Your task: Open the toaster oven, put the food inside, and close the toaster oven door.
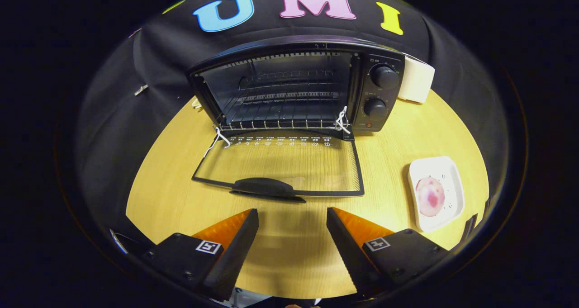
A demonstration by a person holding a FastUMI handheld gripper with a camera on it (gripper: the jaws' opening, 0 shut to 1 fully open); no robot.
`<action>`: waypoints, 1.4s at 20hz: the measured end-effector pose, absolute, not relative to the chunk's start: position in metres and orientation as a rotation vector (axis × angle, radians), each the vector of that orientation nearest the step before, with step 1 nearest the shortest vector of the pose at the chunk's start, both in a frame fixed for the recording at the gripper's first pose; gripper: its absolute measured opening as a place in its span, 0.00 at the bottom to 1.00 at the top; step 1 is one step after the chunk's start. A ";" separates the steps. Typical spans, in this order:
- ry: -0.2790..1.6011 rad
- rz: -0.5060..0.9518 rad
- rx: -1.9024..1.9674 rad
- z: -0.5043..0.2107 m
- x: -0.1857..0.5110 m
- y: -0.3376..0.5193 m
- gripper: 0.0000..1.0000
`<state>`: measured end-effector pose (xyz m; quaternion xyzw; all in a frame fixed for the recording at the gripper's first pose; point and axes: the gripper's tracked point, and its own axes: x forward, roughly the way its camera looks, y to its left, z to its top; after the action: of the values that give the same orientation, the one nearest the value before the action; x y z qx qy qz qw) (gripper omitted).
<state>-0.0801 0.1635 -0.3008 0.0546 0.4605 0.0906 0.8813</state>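
We hold our gripper [292, 220] low over a pale yellow wooden table [181, 181], and its two fingers [235, 249] stand spread apart with only bare tabletop between them, so the tongs are released and grasp nothing.

Just ahead of the fingertips lies the glass door [280, 168] of the black toaster oven [298, 88], swung fully down so that it rests flat over the table. Its dark curved handle [264, 188] sits on the near edge of the door, closest to our fingers and a little toward the left one. We can see the wood grain through the glass pane. White cords [219, 138] hang at both hinge corners where the door meets the oven body.

Beyond the door the oven cavity stands open. A metal wire rack [280, 118] spans its floor, and we see nothing resting on it. On the oven's right panel sit two round black knobs [383, 77], one above the other.

The food, a round pinkish-white piece [429, 196], lies on a small square white plate [452, 172] out to the right of the open door, well apart from the oven mouth and to the right of our right finger. It is untouched by the gripper.

Behind the oven's right corner stands a white boxy object [416, 79], touching or just beside the oven's side.
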 end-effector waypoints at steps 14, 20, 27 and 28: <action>0.932 0.231 0.131 -0.254 -0.058 0.035 0.99; 0.921 0.205 0.147 -0.249 -0.034 -0.042 0.99; 0.983 0.139 0.198 -0.282 -0.028 -0.128 0.99; 0.998 0.137 0.194 -0.289 -0.028 -0.137 0.99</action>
<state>-0.0284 -0.1368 -0.2893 0.0926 0.4773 0.0656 0.8714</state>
